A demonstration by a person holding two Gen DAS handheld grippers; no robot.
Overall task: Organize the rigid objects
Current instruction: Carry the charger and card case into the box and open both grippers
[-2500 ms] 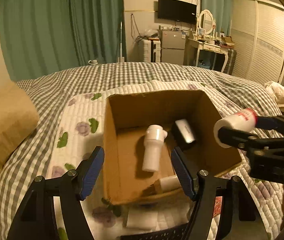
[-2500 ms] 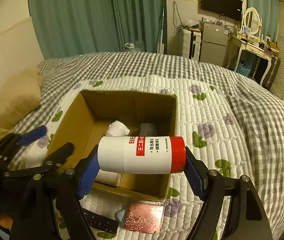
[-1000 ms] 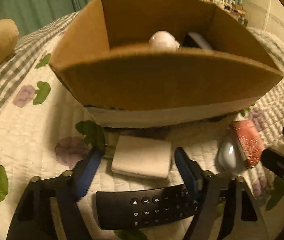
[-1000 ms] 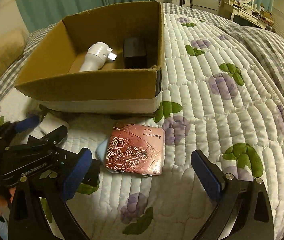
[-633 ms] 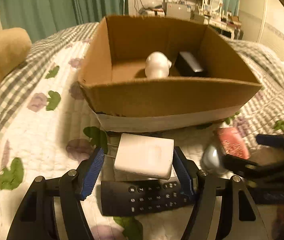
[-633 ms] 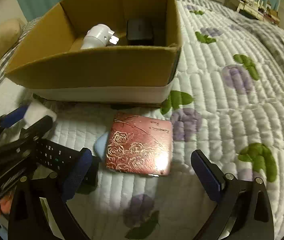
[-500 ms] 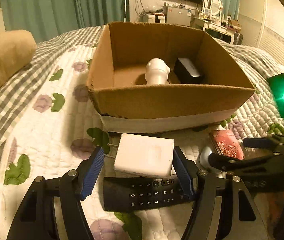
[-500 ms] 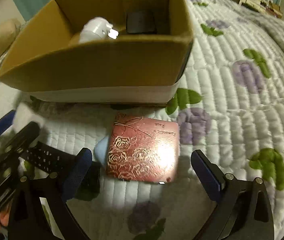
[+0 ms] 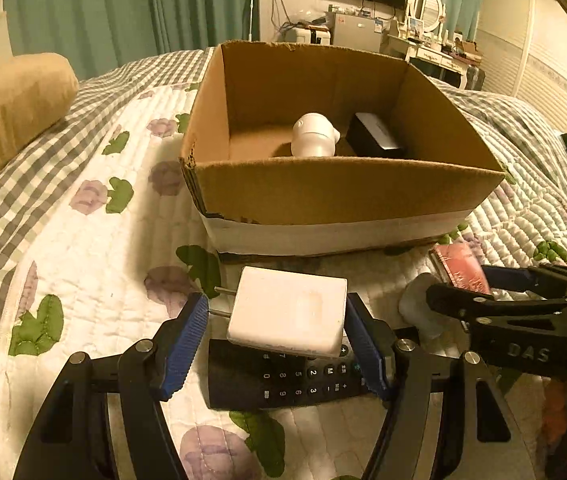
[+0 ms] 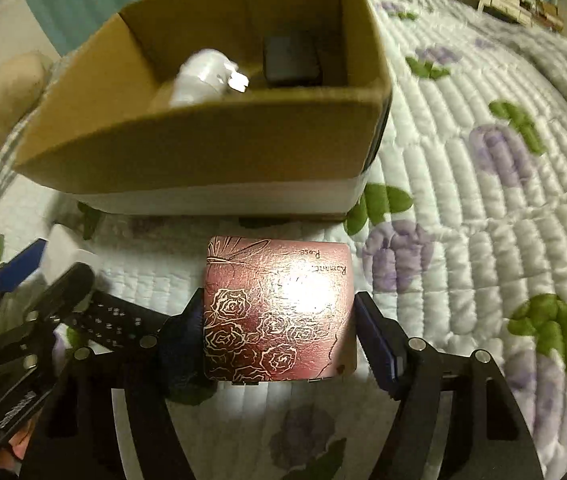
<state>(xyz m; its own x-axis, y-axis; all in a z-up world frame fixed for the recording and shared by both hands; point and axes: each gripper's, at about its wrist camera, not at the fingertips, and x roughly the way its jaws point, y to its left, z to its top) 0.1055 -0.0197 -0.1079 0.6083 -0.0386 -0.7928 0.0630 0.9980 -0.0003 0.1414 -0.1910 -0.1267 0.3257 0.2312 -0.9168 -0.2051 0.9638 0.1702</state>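
Cardboard box (image 9: pixel 335 196), white bottle (image 9: pixel 312 140), black case (image 9: pixel 375 136) inside

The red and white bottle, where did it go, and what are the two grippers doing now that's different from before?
The bottle is no longer held and isn't visible now. The left gripper dropped to the quilt, then lifted the white charger. The right gripper came down and closed around the pink case. The box, white plug, black block and remote stayed put.

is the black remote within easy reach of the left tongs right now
Probably not as things stand: the left tongs are already shut on the white charger, which sits above the black remote and covers its far end. They would need to drop the charger first.
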